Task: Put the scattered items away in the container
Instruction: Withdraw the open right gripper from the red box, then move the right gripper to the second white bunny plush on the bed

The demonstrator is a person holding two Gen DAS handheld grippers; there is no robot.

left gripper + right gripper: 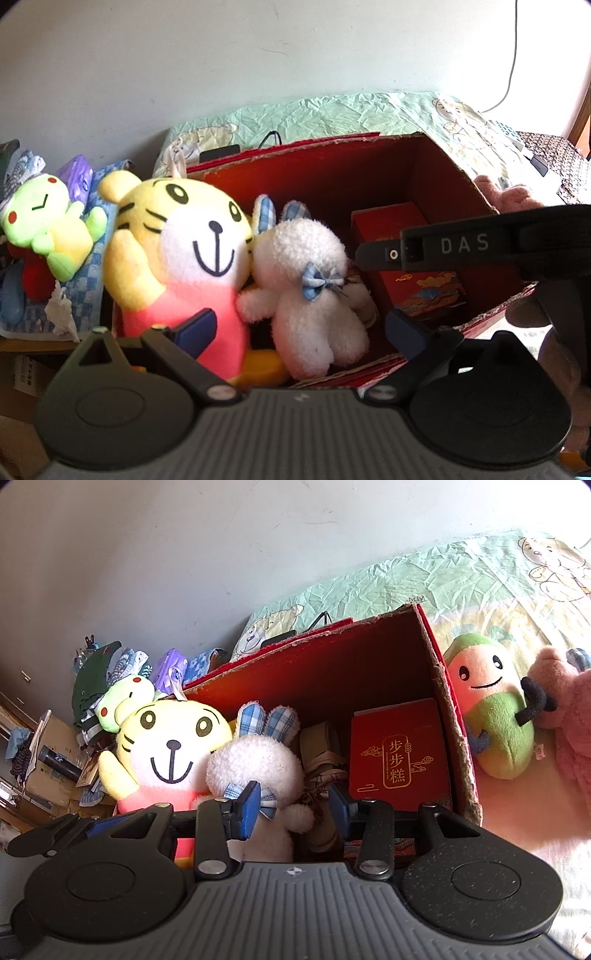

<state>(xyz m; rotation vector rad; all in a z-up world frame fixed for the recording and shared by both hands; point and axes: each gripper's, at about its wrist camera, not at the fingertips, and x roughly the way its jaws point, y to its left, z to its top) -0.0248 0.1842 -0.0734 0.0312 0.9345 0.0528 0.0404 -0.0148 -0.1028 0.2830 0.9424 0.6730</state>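
Both grippers hover over the red box [373, 657]. Big tiger toy [177, 251] leans at the box's edge and could tip out. White bunny [310, 295] sits beside it inside. Left gripper [299, 325] gapes wide, holding nothing. Right gripper [291, 808] is half open, empty. Green toy [495, 720] waits outside.

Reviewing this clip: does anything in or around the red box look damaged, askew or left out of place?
The red cardboard box has ragged, torn top edges. The avocado plush and pink plush lie outside it on the bed, against its right wall. The tiger plush stands well above the box's left rim rather than settled inside.
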